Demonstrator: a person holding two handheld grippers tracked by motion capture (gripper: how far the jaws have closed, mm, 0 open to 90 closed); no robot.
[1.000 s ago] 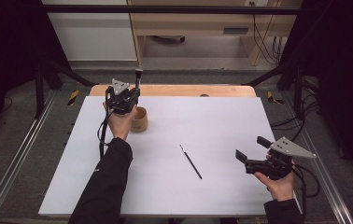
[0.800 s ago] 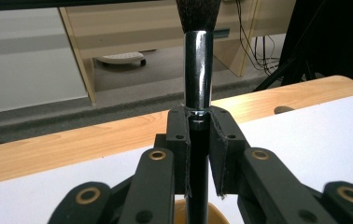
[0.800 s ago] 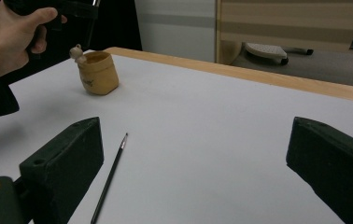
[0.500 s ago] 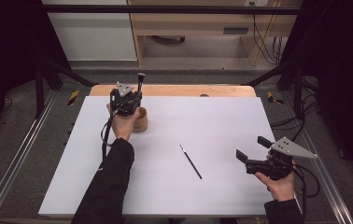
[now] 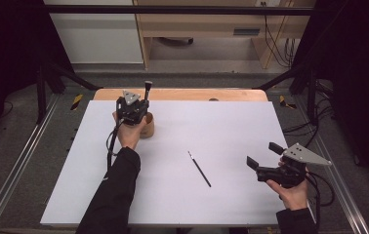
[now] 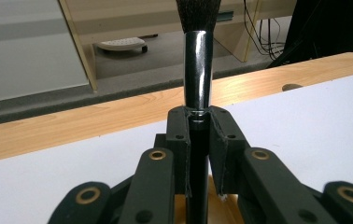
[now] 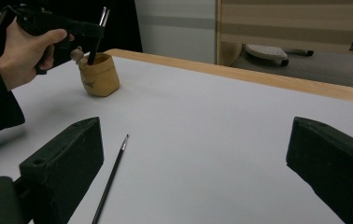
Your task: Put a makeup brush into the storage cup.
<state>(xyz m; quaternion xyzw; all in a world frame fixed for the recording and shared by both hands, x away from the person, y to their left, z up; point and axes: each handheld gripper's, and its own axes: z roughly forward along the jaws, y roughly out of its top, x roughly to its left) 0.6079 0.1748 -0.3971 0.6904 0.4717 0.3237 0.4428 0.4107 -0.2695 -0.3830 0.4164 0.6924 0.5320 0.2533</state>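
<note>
Over the far left of the worktop (image 5: 270, 126), the left hand-held gripper (image 6: 198, 122) had its jaws clamped on a thick brush (image 6: 198, 70), bristles up, its lower end down inside the small tan pot (image 7: 100, 74). The right hand-held gripper (image 5: 264, 157) hovered at the near right, jaws spread wide and holding nothing. A thin brush (image 5: 199, 168) lay flat between them. The pot looked light; I judged a sideways tug on the clamped handle could tip it.

The upright brush (image 6: 198, 70) stands between the left gripper's (image 5: 133, 105) jaws, its lower end in the pouch (image 7: 100, 74) below them; a thin brush (image 5: 199, 168) lies on the bench (image 5: 231, 126) ahead of the right gripper's (image 5: 265, 161) jaws.
</note>
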